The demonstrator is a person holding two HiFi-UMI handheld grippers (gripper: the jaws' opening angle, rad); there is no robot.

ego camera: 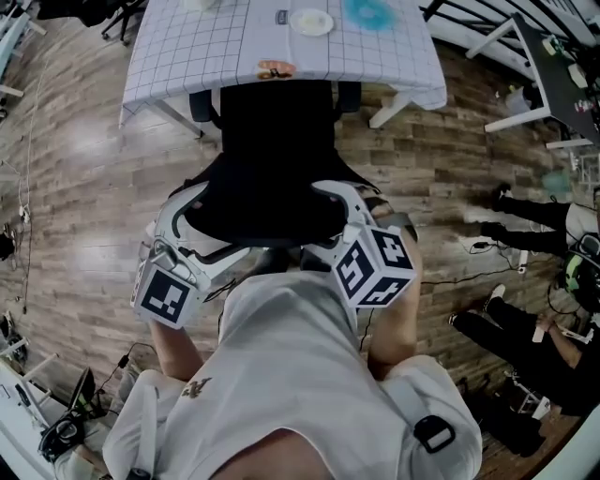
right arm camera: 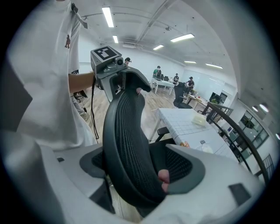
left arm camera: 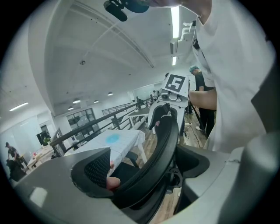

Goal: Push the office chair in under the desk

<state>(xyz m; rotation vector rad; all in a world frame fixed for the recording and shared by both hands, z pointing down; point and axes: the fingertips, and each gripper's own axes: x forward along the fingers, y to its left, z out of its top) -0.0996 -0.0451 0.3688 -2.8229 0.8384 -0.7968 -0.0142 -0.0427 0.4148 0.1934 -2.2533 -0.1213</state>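
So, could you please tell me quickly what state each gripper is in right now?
Left gripper: shut on the chair backrest.
Right gripper: shut on the chair backrest as well.

white plate | blue disc | wood floor | seated person

Light: bright and even in your gripper views, from ceiling strips; your head view is dimmer.
Glare: the strips burn out white; a pale sheen lies on the floor.
Shadows: soft; the chair reads near-black from your head.
Distortion: strong fisheye and black corners in both gripper views.
Focus: nearest parts are soft.
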